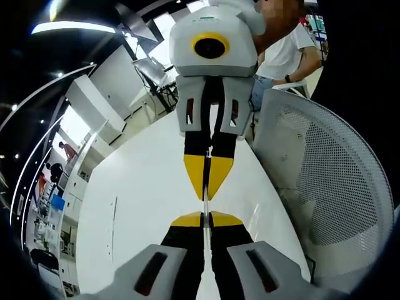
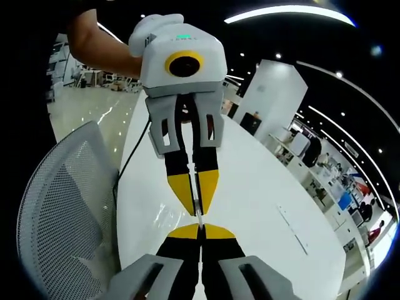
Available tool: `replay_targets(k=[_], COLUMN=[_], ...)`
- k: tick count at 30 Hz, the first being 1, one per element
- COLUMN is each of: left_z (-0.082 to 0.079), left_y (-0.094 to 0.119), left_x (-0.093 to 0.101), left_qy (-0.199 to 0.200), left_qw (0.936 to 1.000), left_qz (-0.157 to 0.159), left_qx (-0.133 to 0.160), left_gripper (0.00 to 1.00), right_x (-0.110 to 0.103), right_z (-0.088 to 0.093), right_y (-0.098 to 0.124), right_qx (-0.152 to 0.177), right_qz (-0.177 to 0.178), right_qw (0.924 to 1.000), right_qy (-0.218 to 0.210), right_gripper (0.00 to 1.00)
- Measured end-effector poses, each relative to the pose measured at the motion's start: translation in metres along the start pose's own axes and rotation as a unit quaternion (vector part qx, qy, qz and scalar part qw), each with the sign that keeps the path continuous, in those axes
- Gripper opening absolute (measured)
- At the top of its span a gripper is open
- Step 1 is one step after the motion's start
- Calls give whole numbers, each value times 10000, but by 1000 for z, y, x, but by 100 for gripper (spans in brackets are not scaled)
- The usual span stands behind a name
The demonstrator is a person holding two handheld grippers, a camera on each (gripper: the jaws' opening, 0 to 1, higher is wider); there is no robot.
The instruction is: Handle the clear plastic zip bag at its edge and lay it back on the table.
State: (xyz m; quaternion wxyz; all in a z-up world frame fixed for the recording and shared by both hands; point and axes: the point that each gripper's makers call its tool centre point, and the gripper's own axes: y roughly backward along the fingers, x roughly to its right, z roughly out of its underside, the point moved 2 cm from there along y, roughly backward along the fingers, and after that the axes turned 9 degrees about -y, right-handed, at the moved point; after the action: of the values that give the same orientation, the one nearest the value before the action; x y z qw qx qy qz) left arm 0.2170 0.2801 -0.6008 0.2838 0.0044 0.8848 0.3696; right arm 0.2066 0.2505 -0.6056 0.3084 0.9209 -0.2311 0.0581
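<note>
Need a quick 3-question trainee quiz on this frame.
1. True or false: the left tongs and the right tongs are wide open, far apart from each other.
2. The chair has a: A) mesh back, B) leather back, C) wooden back.
3. Fill in: the table is ___ in colour.
Key: 1 false, both are shut tip to tip on the clear plastic zip bag; 2 A; 3 white.

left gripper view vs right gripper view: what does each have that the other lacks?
Left gripper view: a seated person in a white shirt beyond the table end. Right gripper view: a black cable running off the table edge, and a bare forearm holding the left tool. Both: left tool and right tool tip to tip, jaws closed on the clear bag seen edge-on, the white table, and a mesh chair.
</note>
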Motion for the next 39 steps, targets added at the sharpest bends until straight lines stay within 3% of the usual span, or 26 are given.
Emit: replay_targets(k=[39], left_z=[6], left_y=[5], left_x=[2], left_qy=[1], left_qw=[10000], left_qz=[4], left_qx=[-52], left_gripper=[0], right_x=[-1], right_z=[0], right_y=[5], right_qx=[2], right_qz=[-23], right_qw=[10000], right_qy=[44], right_gripper=[0])
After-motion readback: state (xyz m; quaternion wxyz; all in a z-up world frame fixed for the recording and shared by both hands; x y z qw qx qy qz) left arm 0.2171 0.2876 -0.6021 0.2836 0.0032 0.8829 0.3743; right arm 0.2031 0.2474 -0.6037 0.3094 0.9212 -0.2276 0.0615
